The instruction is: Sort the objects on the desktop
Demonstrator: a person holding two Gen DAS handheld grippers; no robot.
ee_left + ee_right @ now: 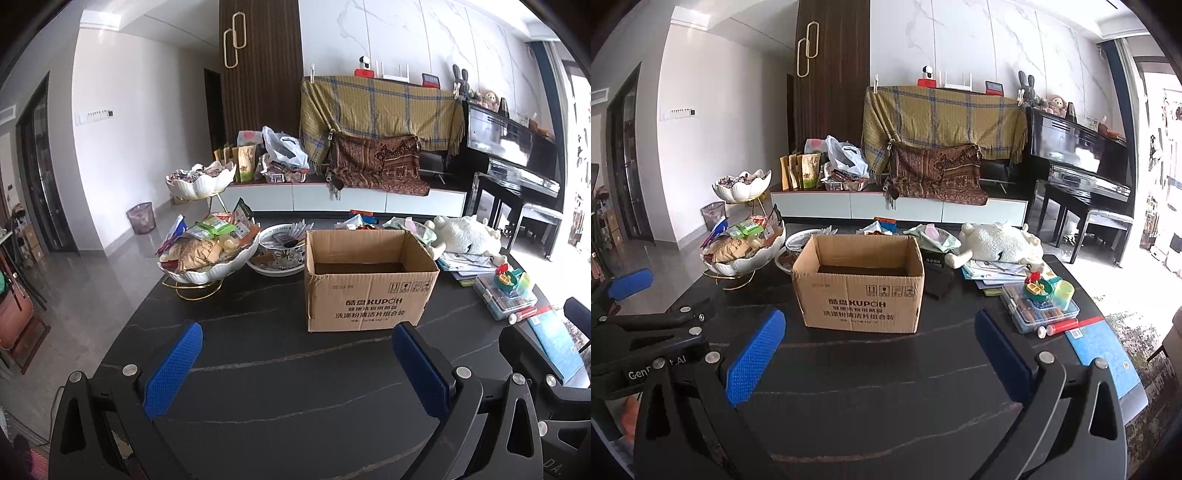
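Note:
An open cardboard box (369, 291) (860, 295) stands upright on the dark table (280, 387) (886, 387), its inside looking empty. To its right lie a white plush toy (465, 230) (997, 242), papers (990, 271), a clear plastic case (504, 297) (1038, 310) with a small colourful toy (1039, 286) on top, a red tube (1062, 326) and a blue book (1102, 350). My left gripper (297, 345) is open and holds nothing, short of the box. My right gripper (881, 334) is open too, also in front of the box.
Left of the box stand a white tiered dish of snack packets (207, 247) (742, 243) and a patterned bowl (279, 254). Behind the table are a low cabinet (332, 199), a draped blanket (942, 114) and a black piano (1082, 162). A bin (141, 217) sits on the floor.

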